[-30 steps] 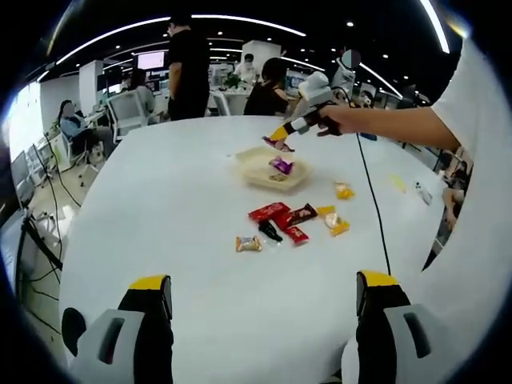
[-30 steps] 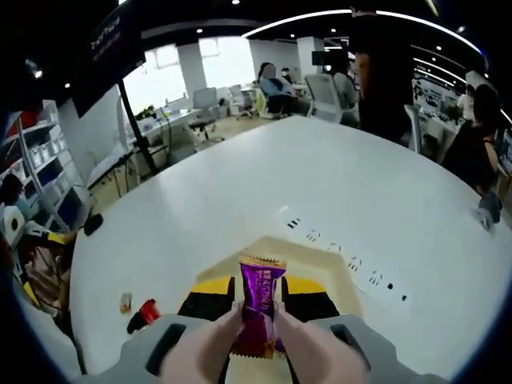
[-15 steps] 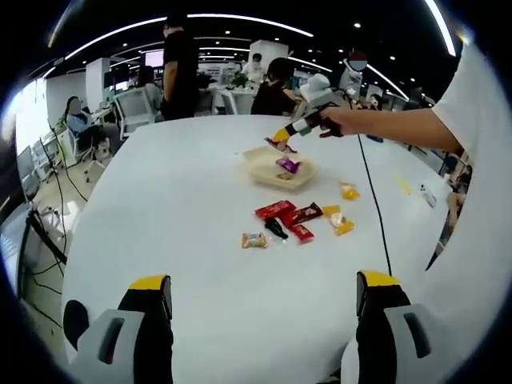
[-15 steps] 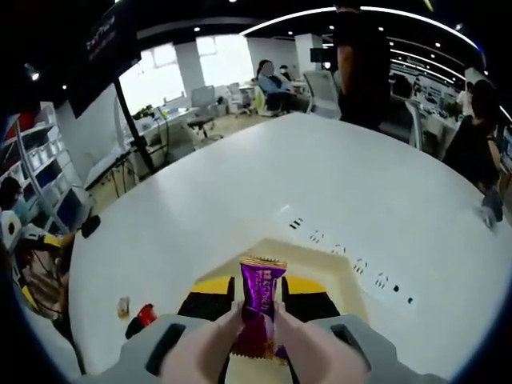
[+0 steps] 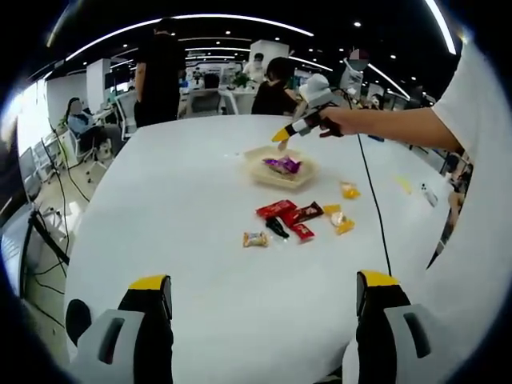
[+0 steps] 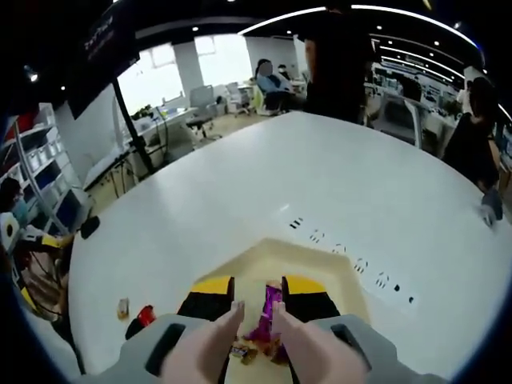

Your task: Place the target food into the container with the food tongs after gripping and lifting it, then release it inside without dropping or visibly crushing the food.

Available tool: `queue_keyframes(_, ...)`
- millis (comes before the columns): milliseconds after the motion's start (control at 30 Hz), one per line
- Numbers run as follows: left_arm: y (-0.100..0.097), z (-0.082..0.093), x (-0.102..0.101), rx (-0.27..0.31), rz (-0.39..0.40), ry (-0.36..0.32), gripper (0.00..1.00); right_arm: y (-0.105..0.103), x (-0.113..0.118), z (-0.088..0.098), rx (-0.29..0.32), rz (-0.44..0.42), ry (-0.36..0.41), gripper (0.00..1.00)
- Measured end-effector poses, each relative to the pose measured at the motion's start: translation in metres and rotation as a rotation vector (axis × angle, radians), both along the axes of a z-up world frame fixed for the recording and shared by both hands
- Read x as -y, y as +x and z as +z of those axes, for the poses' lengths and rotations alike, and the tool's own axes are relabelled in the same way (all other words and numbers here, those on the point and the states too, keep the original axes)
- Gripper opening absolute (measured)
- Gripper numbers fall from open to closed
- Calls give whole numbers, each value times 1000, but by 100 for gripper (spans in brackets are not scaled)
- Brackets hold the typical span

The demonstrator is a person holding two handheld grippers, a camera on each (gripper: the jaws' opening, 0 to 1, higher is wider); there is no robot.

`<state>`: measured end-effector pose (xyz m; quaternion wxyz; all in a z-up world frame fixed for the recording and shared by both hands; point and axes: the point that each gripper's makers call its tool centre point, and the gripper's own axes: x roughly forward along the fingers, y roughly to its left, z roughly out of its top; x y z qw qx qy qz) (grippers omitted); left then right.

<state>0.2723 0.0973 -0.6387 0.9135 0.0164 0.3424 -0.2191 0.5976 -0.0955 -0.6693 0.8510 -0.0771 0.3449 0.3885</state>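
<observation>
In the right gripper view, my right gripper [image 6: 256,307] hangs over the cream container [image 6: 324,268], its pale tong fingers [image 6: 228,324] slightly apart. The purple-wrapped candy [image 6: 271,314] lies free in the container below them, beside other wrapped sweets [image 6: 240,350]. In the left gripper view, the right gripper [image 5: 298,126], held in a person's hand, hovers just above the container [image 5: 260,166], with purple candy [image 5: 282,165] inside. My left gripper [image 5: 262,298] is open and empty near the table's front edge.
Loose candies lie on the white table [image 5: 160,208] in front of the container: red ones [image 5: 277,210], a gold one [image 5: 253,239] and yellow ones [image 5: 344,190]. A black cable [image 5: 373,204] runs along the right. People and office chairs stand beyond the far edge.
The purple candy has left the right gripper's tongs and dropped into the container. A standing person behind the table has walked on. My left gripper has stayed put.
</observation>
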Motion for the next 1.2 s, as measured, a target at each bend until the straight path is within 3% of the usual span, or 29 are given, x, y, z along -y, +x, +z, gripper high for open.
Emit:
queue_keyframes(533,-1,2,1,8,1,1,96,-6,-1,3,-1,9,5,24)
queue_keyframes(700,-2,5,3,16,-1,1,96,-12,1,9,20,15,26,25)
queue_keyframes(733,-3,5,3,16,-2,2,96,-13,-1,15,56,31,50,26)
queue_keyframes(1033,-14,12,16,34,-28,11,95,-57,-2,29,3,101,124,26)
queue_keyframes(1200,-20,16,21,45,-34,19,95,-69,6,36,31,84,146,27)
